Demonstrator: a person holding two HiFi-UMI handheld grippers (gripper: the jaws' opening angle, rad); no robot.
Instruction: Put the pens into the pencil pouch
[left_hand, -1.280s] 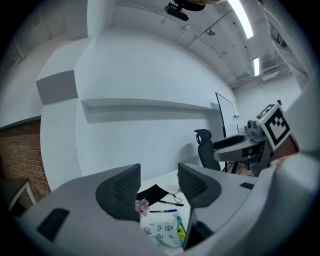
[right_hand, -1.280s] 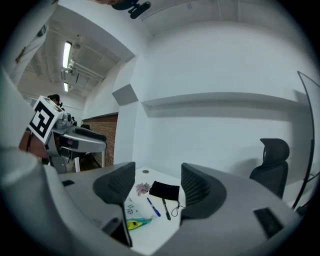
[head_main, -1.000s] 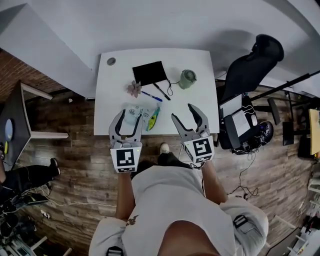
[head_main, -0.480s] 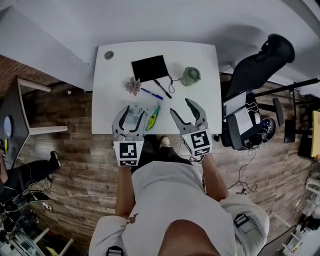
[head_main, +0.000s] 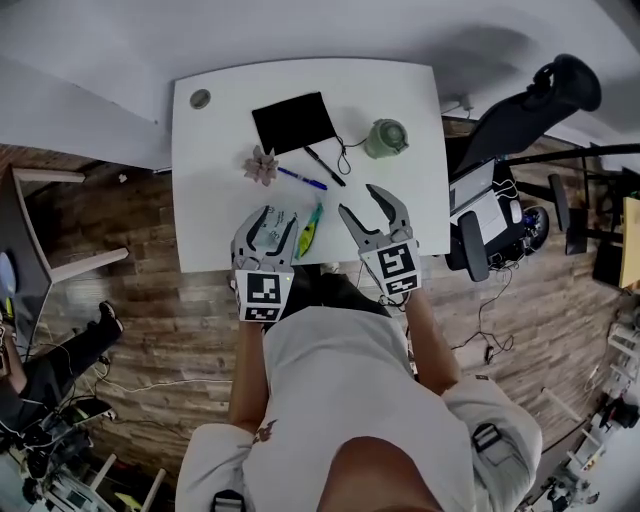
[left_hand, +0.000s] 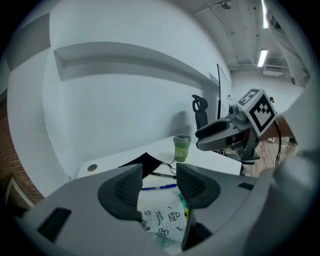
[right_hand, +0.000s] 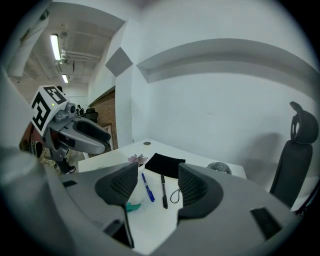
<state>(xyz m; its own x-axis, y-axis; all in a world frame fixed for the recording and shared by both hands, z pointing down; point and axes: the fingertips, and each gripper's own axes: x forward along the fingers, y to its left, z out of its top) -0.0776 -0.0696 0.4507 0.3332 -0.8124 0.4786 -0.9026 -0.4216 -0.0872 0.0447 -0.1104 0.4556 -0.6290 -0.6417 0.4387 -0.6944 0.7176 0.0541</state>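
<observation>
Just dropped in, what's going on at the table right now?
A person holds the left gripper and right gripper over the near edge of the table, both open; their jaws have just been closing slightly on nothing. The left hangs above a printed packet. The blue pen and black pen lie loose beside the pouch, neither inside yet.

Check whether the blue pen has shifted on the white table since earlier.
No. The blue pen still lies between the pink flower and the black pen.
</observation>
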